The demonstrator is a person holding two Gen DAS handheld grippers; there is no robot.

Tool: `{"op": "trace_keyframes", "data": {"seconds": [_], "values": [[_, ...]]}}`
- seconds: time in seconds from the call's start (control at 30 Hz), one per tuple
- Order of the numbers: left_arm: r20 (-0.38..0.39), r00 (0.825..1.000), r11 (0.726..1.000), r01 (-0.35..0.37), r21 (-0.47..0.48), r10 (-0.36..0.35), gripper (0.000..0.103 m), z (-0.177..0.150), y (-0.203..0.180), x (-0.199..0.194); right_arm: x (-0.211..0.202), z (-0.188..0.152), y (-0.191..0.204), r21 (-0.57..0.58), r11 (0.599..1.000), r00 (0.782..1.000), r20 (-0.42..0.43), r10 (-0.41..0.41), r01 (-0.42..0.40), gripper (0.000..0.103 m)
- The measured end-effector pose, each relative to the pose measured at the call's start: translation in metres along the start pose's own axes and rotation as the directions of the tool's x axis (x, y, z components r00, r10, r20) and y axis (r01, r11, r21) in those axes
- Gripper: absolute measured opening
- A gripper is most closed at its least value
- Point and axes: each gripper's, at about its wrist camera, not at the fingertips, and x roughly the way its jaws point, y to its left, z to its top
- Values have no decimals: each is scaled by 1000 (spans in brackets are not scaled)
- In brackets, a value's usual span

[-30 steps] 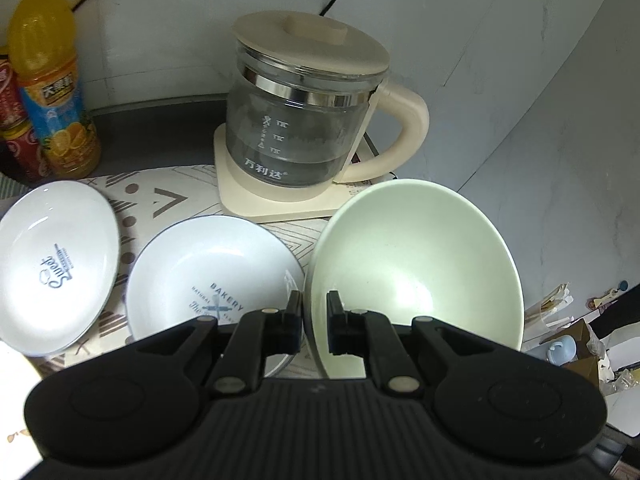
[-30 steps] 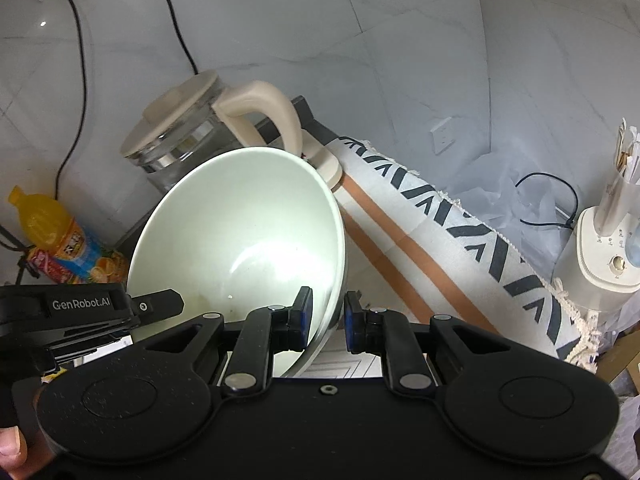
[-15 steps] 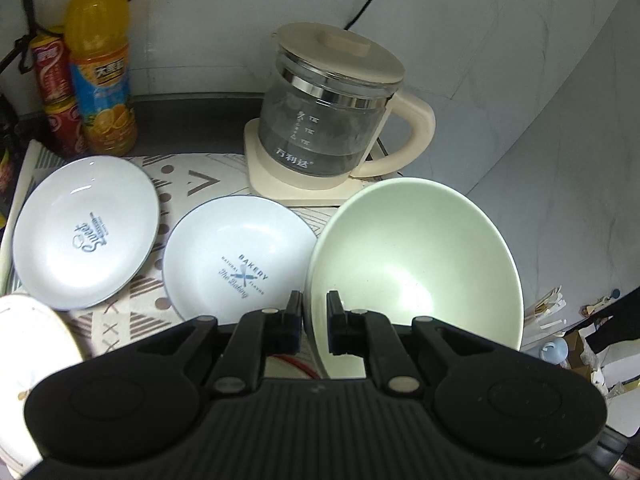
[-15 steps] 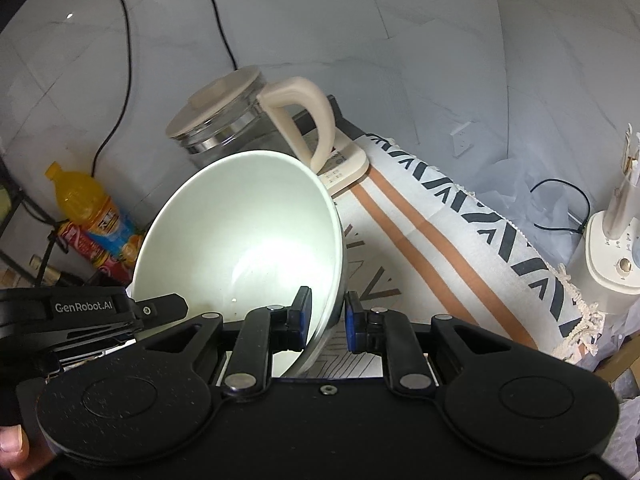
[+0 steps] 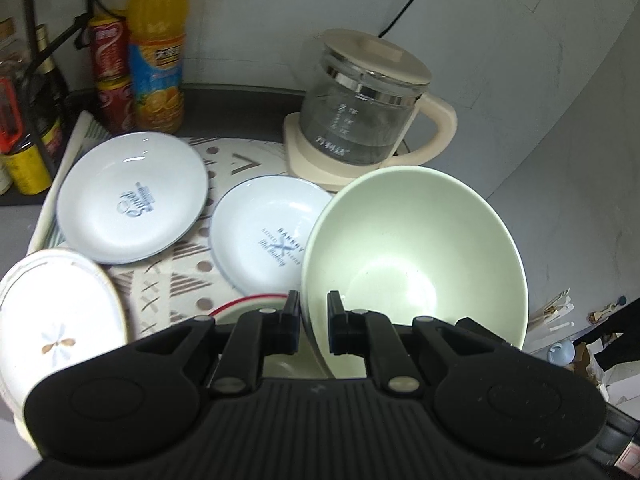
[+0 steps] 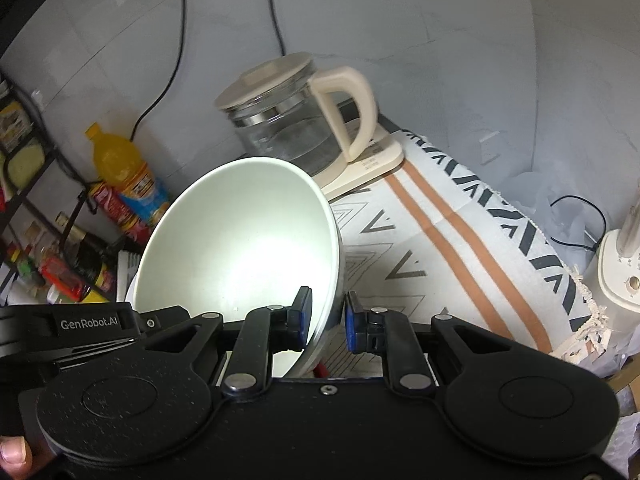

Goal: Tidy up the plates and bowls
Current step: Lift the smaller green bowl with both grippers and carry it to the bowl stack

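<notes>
Left gripper [image 5: 313,322] and right gripper [image 6: 328,322] both pinch the bowl [image 5: 412,256] by opposite rims; glazed, stiff, breakable, likely slippery

We hold our left gripper [image 5: 313,322] tilted steeply downward, its two black fingers drawn close and clamped on the near rim of the pale green bowl [image 5: 416,256], one finger inside the wall and one outside. Our right gripper [image 6: 329,322] points down at much the same slant and pinches the opposite side of that rim between its blue pads [image 6: 305,312]. A fingertip [image 6: 14,454] shows at the right wrist view's lower left corner.
</notes>
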Motion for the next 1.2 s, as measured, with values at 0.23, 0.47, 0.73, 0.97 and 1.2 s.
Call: {"op": "trace_keyframes", "data": {"seconds": [0.23,0.47,0.73,0.97,1.2], "values": [[-10,1000,999,-20,-42,20,10,-15,22,-12,2,-11,12,-34,999,999,-43,30,-32,18],[-23,999,996,-44,-73,43,12,-28,38,-18,2,-25,25,-77,995,995,-87,54,-61,22],[-60,996,993,-72,-92,67,12,-41,52,-18,7,-42,34,-123,990,990,-131,58,-74,29],[-93,992,990,-91,-111,81,12,-54,59,-11,15,-52,34,-141,987,985,-163,49,-73,29],[-107,991,988,-93,-123,80,12,-59,63,-2,24,-56,32,-155,986,985,-170,33,-60,29]]}}
